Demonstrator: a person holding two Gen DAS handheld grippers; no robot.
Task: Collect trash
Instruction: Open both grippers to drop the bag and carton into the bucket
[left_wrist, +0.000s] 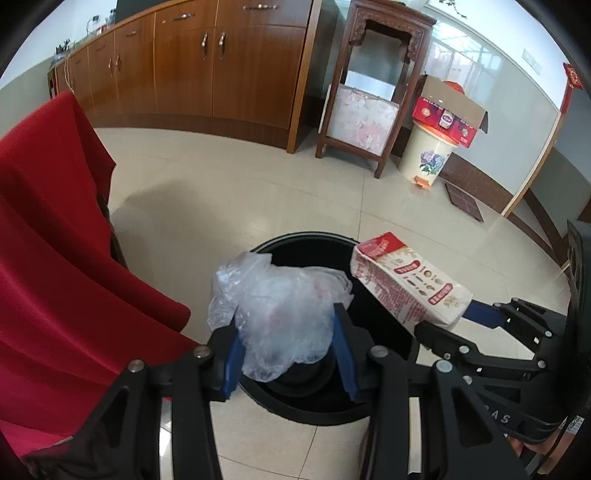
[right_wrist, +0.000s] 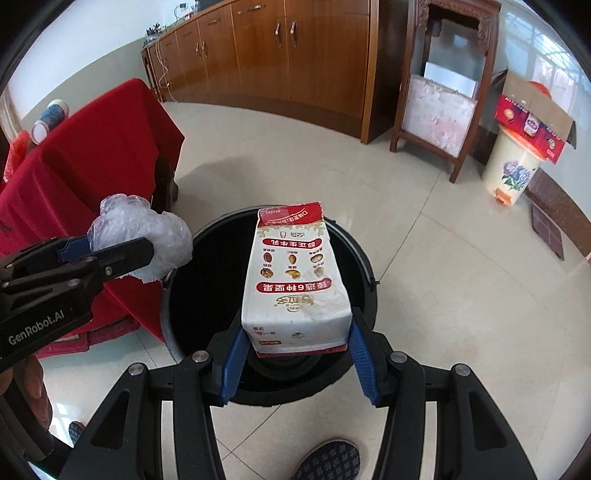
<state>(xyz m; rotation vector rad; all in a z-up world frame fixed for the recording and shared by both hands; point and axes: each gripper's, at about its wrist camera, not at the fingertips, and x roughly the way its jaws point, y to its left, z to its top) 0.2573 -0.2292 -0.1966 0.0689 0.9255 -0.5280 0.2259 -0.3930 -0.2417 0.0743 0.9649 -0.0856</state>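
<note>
Both pieces are picked up but not yet dropped: the left tool grips a crumpled plastic bag and the right tool a milk carton, both over the near black bin, while cups remain on the red-covered desk at left.

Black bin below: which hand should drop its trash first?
Probably right. The right gripper holds the milk carton centred over the black bin opening. The left gripper holds its plastic bag nearer the rim, beside the red tablecloth.

Glossy beige tile floor, long wooden cabinets – carved dark stand, red-draped table, daylit windows.
</note>
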